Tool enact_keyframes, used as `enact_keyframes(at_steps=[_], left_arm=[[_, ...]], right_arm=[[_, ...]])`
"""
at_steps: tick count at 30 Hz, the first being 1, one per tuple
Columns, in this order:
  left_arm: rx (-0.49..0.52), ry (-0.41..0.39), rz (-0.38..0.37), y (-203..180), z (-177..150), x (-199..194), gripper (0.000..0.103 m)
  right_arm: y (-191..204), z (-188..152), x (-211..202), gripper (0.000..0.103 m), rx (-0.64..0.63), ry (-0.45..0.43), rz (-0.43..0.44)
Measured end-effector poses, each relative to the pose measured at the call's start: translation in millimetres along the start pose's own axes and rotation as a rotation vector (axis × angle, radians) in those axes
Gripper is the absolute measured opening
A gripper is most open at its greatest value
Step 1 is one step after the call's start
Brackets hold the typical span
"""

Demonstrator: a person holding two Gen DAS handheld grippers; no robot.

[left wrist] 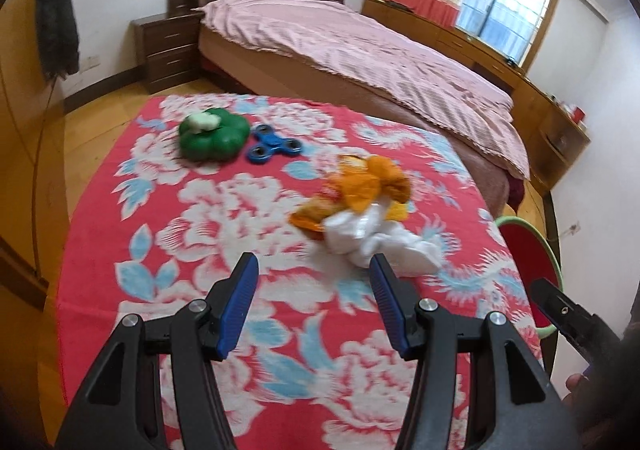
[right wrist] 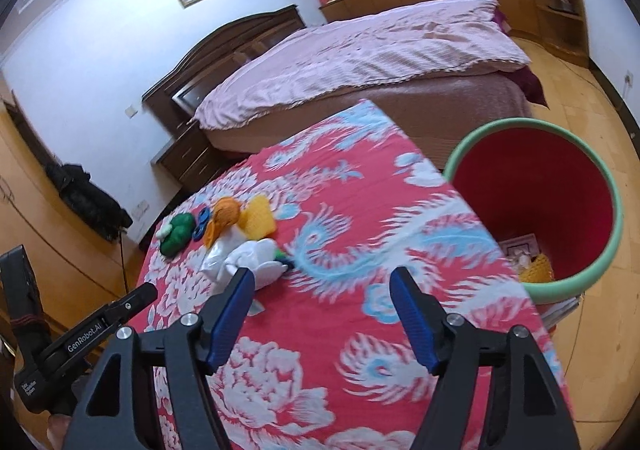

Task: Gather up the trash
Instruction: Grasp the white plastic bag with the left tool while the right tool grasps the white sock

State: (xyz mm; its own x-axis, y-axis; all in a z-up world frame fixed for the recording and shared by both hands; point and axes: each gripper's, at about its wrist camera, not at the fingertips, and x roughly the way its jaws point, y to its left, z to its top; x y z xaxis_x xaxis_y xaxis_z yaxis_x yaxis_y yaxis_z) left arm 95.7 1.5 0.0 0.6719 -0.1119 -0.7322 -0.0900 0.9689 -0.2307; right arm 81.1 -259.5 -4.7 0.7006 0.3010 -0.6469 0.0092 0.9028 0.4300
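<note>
the trash to be collected is a crumpled white tissue wad lying on the red floral tablecloth, touching an orange wrapper just behind it; a yellow piece sits beside them in the right wrist view. the left gripper is held with its fingers spread wide and nothing between them, the white wad lying just ahead of and against its right finger. the right gripper is likewise spread and empty, hanging over bare cloth between the wad and the red bin with the green rim, which stands just off the table edge and already holds some scraps. the step in hand is judged to be the grasp of the white wad by the left gripper. it would be done well if the gripper were shifted to its right so that the wad is centred, then lowered close to the cloth without pinching the fabric. the green toy pepper and blue fidget spinner, well apart, should be left undisturbed.
</note>
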Motion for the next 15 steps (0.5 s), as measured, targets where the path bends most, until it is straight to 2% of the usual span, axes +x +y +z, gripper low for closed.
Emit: enact_keyframes(at_steps=[6, 15], left_arm=[[-0.056, 0.006, 0.046, 32, 1, 10, 0.058], [-0.111, 0.038, 0.051, 60, -5, 25, 0.058]], right_arm=[[27, -1, 26, 0.076, -0.043, 0.037, -0.004], [58, -9, 78, 0.077, -0.103, 0.121, 0.000]])
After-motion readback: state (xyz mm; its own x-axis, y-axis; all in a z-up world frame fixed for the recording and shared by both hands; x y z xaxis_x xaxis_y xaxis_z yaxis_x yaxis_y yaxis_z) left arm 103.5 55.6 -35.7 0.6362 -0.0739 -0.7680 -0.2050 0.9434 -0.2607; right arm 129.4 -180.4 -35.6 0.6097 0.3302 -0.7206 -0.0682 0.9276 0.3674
